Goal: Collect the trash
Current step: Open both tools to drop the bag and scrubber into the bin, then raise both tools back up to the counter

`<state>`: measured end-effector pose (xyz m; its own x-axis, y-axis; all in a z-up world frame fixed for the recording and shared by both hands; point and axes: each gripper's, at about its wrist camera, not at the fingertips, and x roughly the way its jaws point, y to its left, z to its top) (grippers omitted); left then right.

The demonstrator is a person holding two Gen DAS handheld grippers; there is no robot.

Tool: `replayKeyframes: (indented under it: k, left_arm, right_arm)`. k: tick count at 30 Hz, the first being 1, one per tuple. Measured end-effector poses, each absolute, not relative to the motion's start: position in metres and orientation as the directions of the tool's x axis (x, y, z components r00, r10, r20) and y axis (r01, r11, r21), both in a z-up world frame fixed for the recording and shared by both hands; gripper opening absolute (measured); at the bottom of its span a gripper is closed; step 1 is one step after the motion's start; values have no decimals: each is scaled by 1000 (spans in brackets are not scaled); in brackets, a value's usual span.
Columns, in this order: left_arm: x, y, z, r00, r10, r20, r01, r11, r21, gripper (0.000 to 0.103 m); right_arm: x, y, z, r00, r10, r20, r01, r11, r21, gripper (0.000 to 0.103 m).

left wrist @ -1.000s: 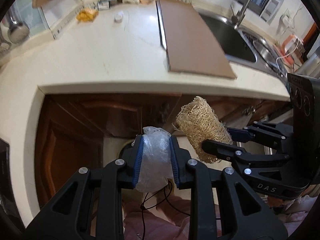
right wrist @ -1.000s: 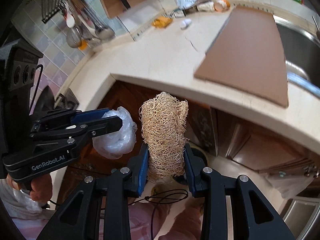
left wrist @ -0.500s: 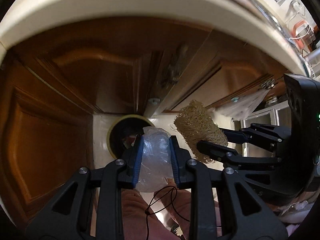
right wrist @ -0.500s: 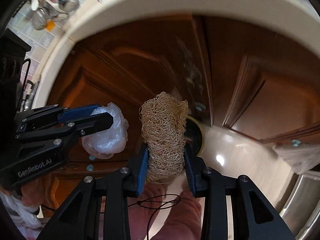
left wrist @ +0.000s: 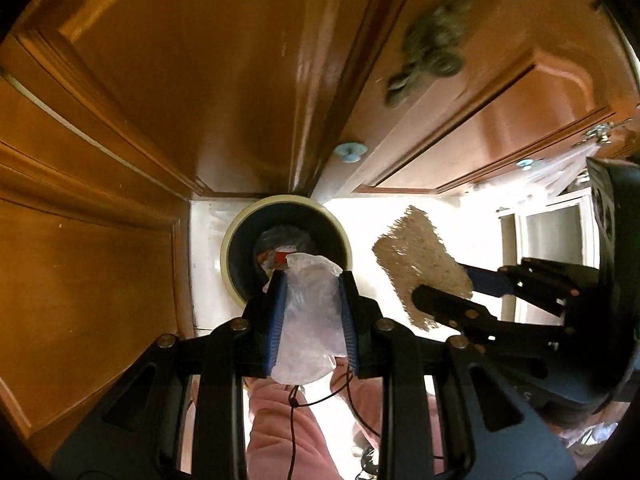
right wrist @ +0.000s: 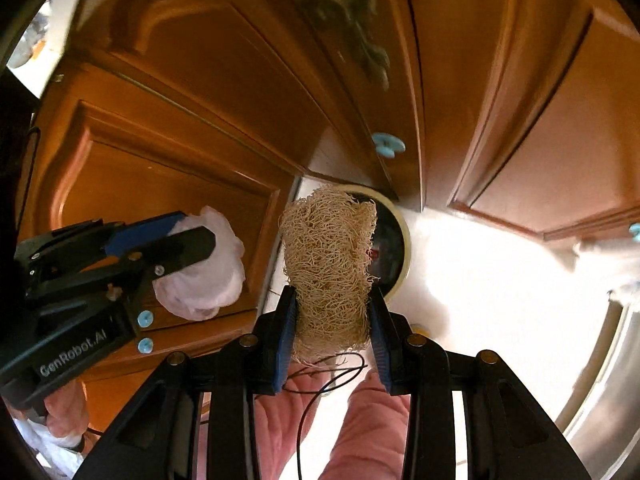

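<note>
Our left gripper (left wrist: pixel 312 280) points steeply down, its jaws clamped on a crumpled clear plastic bag (left wrist: pixel 310 320) directly above the round trash bin (left wrist: pixel 240 220) on the pale floor (left wrist: pixel 208 280). Just beside it, our right gripper (right wrist: pixel 332 308) has its jaws pinched on a tan loofah sponge (right wrist: pixel 328 256) near the bin's rim. Brown cabinet doors (left wrist: pixel 180 80) with blue knobs (left wrist: pixel 350 152) rise behind.

Brown wooden cabinet doors (left wrist: pixel 168 92) ahead of and left of the fingers, raised panels, pale blue round knobs (right wrist: pixel 388 145). Pale floor (right wrist: pixel 492 280) beyond the fingertips, overexposed by strong light. Carved ornament (left wrist: pixel 432 52) blurred, upper right.
</note>
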<state>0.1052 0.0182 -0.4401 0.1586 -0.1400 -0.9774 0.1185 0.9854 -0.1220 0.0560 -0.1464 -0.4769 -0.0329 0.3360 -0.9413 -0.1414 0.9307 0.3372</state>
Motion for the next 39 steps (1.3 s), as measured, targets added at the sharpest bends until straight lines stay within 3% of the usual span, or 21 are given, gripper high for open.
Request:
replayKeyframes:
  k: [13, 14, 16, 18, 26, 39]
  left_arm:
    - [119, 27, -504, 132, -158, -979, 123, 982, -142, 26]
    - [121, 28, -508, 133, -155, -979, 127, 982, -138, 30]
    - [124, 29, -515, 108, -151, -983, 129, 982, -136, 50]
    - [127, 33, -524, 81, -132, -988, 113, 986, -122, 58]
    - [126, 45, -518, 75, -107, -991, 99, 990, -99, 58]
    - [114, 39, -420, 124, -134, -983, 128, 985, -118, 58]
  right_arm:
    - [46, -143, -559, -91, 339, -936, -44, 938, 344, 36]
    - [47, -141, -564, -93, 335, -938, -46, 939, 340, 36]
    - [50, -139, -573, -94, 324, -941, -51, 943, 329, 41]
    - [50, -135, -577, -92, 303, -949, -58, 949, 309, 48]
    - [55, -128, -566, -51, 296, -954, -64, 952, 299, 63]
    - [55, -130, -497, -23, 342, -939, -88, 935, 343, 65]
